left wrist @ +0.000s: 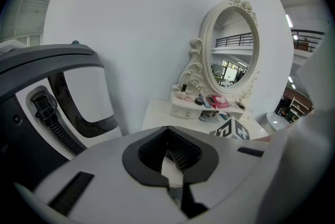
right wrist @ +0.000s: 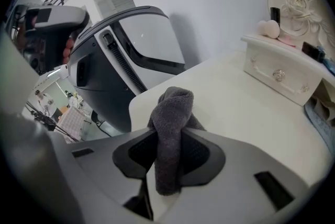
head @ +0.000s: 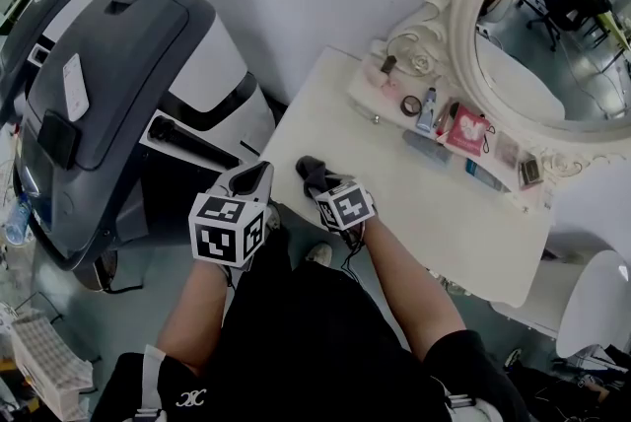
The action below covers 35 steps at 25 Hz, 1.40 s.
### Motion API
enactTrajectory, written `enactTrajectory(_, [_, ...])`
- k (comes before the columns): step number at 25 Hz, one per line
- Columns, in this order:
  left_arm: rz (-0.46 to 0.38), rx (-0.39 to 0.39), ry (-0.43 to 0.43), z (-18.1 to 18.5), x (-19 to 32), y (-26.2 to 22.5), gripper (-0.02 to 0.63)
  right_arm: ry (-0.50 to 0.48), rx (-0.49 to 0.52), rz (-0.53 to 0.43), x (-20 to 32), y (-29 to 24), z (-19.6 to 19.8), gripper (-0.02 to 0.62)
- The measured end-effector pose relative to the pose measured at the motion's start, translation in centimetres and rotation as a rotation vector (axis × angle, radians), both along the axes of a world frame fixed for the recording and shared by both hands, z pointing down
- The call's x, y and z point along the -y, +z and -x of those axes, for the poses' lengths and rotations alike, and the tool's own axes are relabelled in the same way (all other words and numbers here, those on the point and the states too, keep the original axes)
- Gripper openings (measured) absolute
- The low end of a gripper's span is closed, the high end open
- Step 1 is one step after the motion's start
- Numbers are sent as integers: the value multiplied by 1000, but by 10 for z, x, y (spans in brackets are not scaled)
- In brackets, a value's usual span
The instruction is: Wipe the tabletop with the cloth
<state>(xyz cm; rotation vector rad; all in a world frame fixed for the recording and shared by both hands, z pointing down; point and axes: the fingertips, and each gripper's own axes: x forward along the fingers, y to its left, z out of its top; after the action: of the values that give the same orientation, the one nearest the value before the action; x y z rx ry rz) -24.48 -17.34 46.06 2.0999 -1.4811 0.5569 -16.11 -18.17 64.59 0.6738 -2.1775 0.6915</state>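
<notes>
The right gripper point(right wrist: 168, 150) is clenching the dark grey cloth point(right wrist: 171, 113) over the near left corner of the counter point(head: 414, 213). The left gripper point(left wrist: 170, 157) is hovering clamped together, empty, just off that corner.

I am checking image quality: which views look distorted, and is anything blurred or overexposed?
Head view: even light, little bending, mirror shows the room without glare. Left gripper view: strong fisheye, dark corners. Right gripper view: same fisheye bending; cloth sharp, table bright but not washed out.
</notes>
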Motion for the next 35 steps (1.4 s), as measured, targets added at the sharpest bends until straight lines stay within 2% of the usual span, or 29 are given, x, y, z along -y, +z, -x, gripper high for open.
enactTrajectory(6, [0, 8, 7, -2, -1, 0, 6, -83, 23, 46, -43, 5, 12, 110])
enactTrajectory(15, [-3, 25, 0, 4, 3, -4, 6, -161, 14, 33, -63, 6, -1, 110])
enactTrajectory(20, [2, 30, -2, 8, 4, -4, 6, -93, 21, -29, -37, 5, -26, 110])
enactTrajectory(27, [14, 37, 9, 4, 0, 1, 6, 111, 3, -36, 39, 7, -97, 110])
enactTrajectory(35, [20, 54, 23, -1, -4, 1, 6, 265, -20, -79, 107, 2, -153, 112])
